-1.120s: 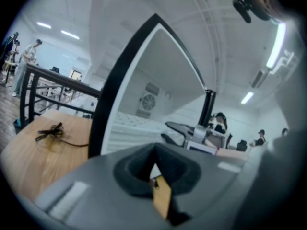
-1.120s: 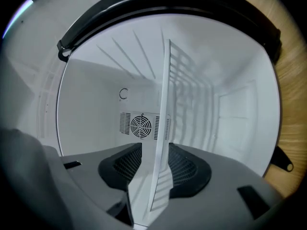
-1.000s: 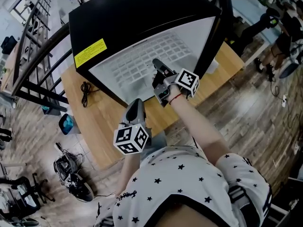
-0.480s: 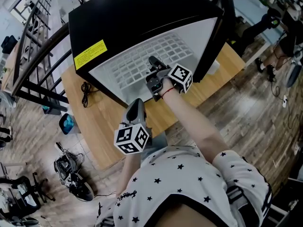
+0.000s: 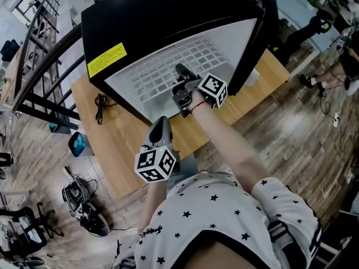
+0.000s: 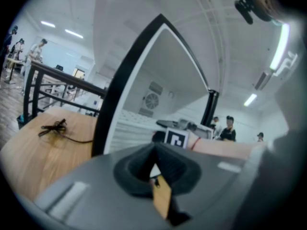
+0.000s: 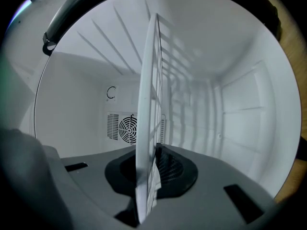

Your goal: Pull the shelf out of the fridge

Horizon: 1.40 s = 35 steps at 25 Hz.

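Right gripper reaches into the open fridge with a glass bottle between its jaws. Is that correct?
Not quite. There is no bottle: the white wire shelf stands edge-on between the jaws of the right gripper, which are closing on it inside the open fridge. The right gripper view shows this.

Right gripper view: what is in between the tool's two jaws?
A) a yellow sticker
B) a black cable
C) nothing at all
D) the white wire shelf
D: the white wire shelf stands edge-on between the closing jaws of the right tool, inside the fridge.
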Tool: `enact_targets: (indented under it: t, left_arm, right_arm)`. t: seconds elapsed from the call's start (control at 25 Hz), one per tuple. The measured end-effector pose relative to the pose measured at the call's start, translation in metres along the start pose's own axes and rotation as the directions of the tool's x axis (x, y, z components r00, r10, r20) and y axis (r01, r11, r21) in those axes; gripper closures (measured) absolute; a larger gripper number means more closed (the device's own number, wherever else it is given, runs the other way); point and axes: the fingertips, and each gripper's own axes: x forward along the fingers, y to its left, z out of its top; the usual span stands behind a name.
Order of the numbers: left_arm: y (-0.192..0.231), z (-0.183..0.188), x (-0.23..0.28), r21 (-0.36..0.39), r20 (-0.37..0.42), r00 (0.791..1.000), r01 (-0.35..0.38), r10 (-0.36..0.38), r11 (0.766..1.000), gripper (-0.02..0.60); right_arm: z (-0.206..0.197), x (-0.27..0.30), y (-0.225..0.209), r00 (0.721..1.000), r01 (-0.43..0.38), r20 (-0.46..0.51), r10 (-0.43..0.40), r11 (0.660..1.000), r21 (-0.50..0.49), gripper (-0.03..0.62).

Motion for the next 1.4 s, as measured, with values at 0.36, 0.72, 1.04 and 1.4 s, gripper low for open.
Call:
enact_targets:
  t: [0.36, 0.72, 1.04, 1.4]
  left_arm:
    - [0.002, -0.002, -0.006, -0.015, 0.000, 1.000, -0.015, 0.015, 1.000, 0.575]
    - [-0.002, 0.000, -0.010, -0.020, 0.004, 1.000, -0.012, 0.012, 1.000, 0.575]
    - [-0.005, -0.006, -0.019, -0.023, 0.000, 1.000, -0.017, 0.017, 1.000, 0.575]
    - [-0.010, -0.007, -0.026, -0.020, -0.004, 1.000, -0.012, 0.012, 1.000, 0.575]
  right_arm:
    - [0.000, -0.001, -0.001, 1.000, 0.003, 0.000, -0.003, 1.000, 0.009, 0.551]
    - [-0.002, -0.006, 0.001, 1.000, 0.005, -0.005, -0.005, 1.000, 0.007, 0.551]
    - [-0.003, -0.016, 0.002, 1.000, 0.006, -0.008, -0.006, 1.000, 0.007, 0.551]
    - [-0.005, -0.024, 0.005, 1.000, 0.006, -0.010, -0.005, 1.000, 0.007, 0.551]
